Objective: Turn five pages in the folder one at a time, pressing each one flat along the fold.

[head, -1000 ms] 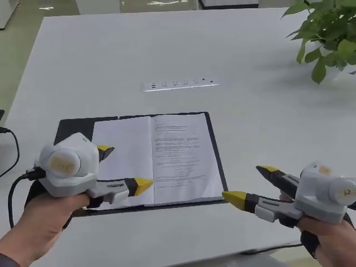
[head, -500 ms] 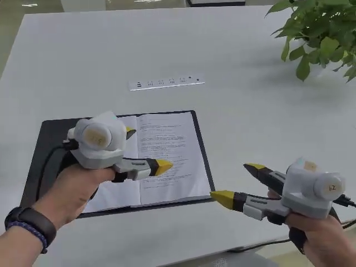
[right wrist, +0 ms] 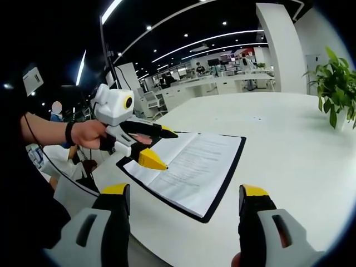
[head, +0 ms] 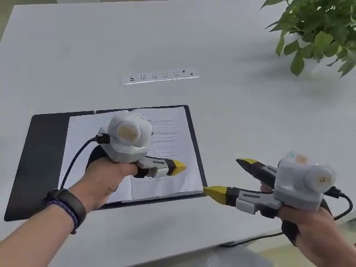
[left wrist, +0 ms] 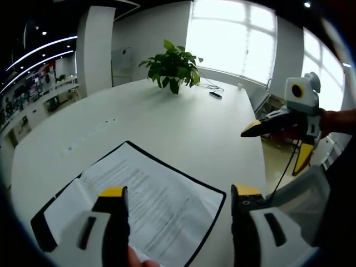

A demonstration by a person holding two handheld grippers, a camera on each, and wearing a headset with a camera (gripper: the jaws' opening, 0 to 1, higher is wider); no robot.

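The folder (head: 34,161) lies open and flat on the table (head: 250,83), and I'd say a page turn is only just starting. The left gripper (left wrist: 179,192) hovers over the folder's printed right page (head: 172,139), jaws spread and empty. The right gripper (head: 231,178) hangs just off the folder's right edge, also wide open. The next move probably needs a jaw slipped under that page's corner to nip one sheet.

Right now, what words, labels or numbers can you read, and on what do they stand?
Nothing reads clearly.
Page in the folder: printed lines, too small to read.
Round sticker on the right gripper: two characters, too blurred.
Round label on the left gripper: blurred.
Socket strip on the table: markings too small.
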